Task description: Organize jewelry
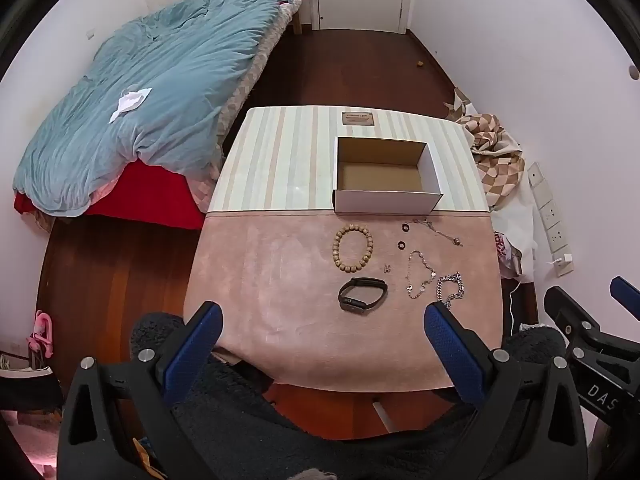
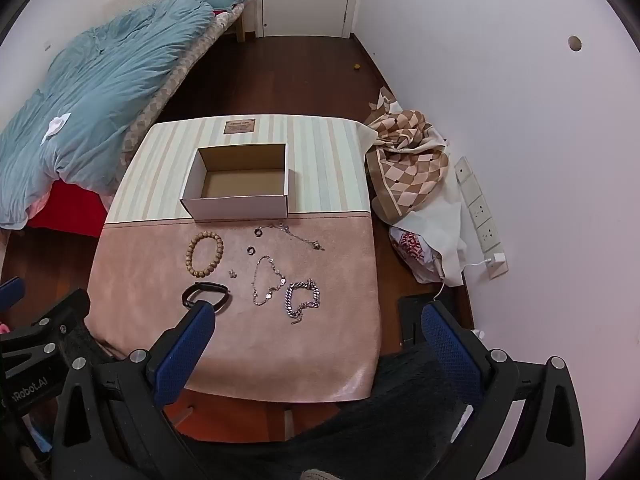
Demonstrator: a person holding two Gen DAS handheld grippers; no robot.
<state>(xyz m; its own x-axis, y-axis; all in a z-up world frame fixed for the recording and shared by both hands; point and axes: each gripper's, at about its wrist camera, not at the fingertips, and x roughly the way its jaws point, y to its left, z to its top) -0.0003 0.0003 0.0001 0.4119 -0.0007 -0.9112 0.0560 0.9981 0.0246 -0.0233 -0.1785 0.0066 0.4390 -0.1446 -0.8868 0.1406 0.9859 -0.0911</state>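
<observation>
A bed (image 1: 132,92) under a rumpled blue quilt lines the left wall, a scrap of white paper (image 1: 130,103) lying on the cover. Beside it stands a low bench (image 1: 272,280), striped at the far end and pink at the near end. The left hand-held gripper (image 1: 322,320) hangs over the bench's near edge, its blue-padded fingers (image 1: 200,336) spread wide and holding nothing. On the striped part sits an open white cardboard box (image 1: 386,200), its brown floor bare, with a small brown label (image 1: 358,117) on the bench beyond it. The jewelry lies on the pink part, just in front of the box: a wooden bead bracelet (image 1: 353,249) furthest left, a black wristband (image 1: 363,294) nearer the camera, then two small dark rings (image 1: 406,227), a tiny pair of ear studs (image 1: 387,268), a thin chain with a pendant (image 1: 438,230), a fine silver bracelet (image 1: 418,276) and a heavy silver chain bracelet (image 1: 451,290). No piece touches either tool. The right hand-held gripper (image 2: 318,322) is likewise splayed and unloaded, hovering at the near edge of the bench. To the right, a checked cloth (image 2: 408,160) and a plastic bag (image 2: 416,256) are heaped on the floor below a row of wall sockets (image 2: 480,208).
</observation>
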